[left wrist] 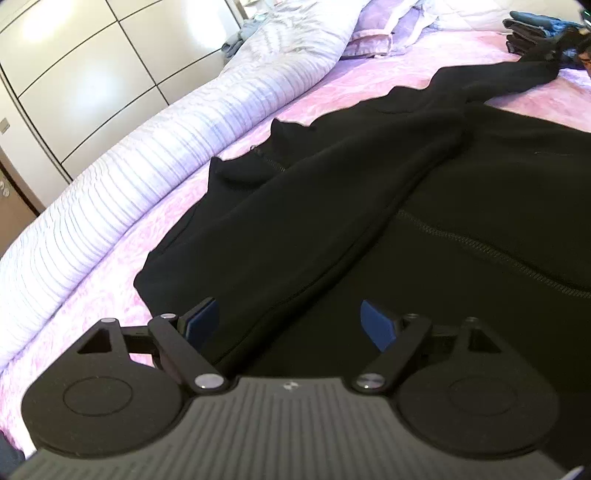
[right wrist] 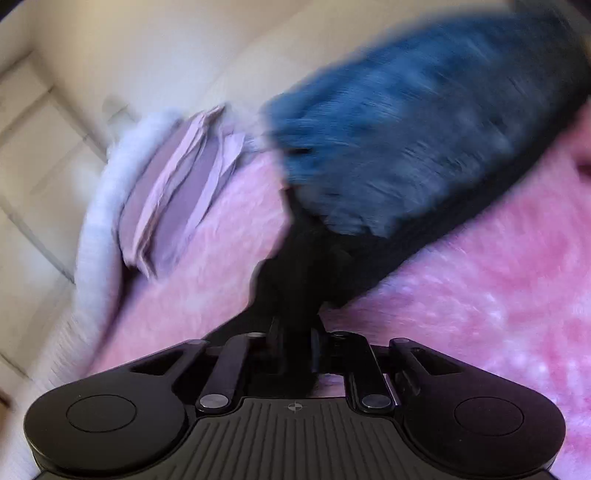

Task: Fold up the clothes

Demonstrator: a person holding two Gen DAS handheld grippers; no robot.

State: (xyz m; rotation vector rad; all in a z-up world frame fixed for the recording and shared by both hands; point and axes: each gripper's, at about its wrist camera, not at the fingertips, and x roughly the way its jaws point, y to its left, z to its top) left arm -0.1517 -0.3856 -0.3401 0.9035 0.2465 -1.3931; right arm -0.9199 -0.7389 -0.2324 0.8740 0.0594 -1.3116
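Note:
A black zip jacket (left wrist: 369, 206) lies spread on the pink bedspread (left wrist: 177, 206). Its near sleeve (left wrist: 314, 221) is folded diagonally across the body. My left gripper (left wrist: 289, 319) hovers just above the jacket's lower part, open, with nothing between its blue pads (left wrist: 201, 317). The far sleeve (left wrist: 480, 81) stretches out toward the upper right. In the blurred right wrist view my right gripper (right wrist: 295, 332) is shut on the black sleeve end (right wrist: 295, 266), which bunches up ahead of the fingers.
A blue-grey garment (right wrist: 406, 129) lies right beyond the held sleeve, by a stack of dark clothes (left wrist: 532, 26). A striped white-lilac duvet (left wrist: 147, 166) and lilac pillows (left wrist: 369, 40) run along the bed's far side. White wardrobe doors (left wrist: 74, 74) stand behind.

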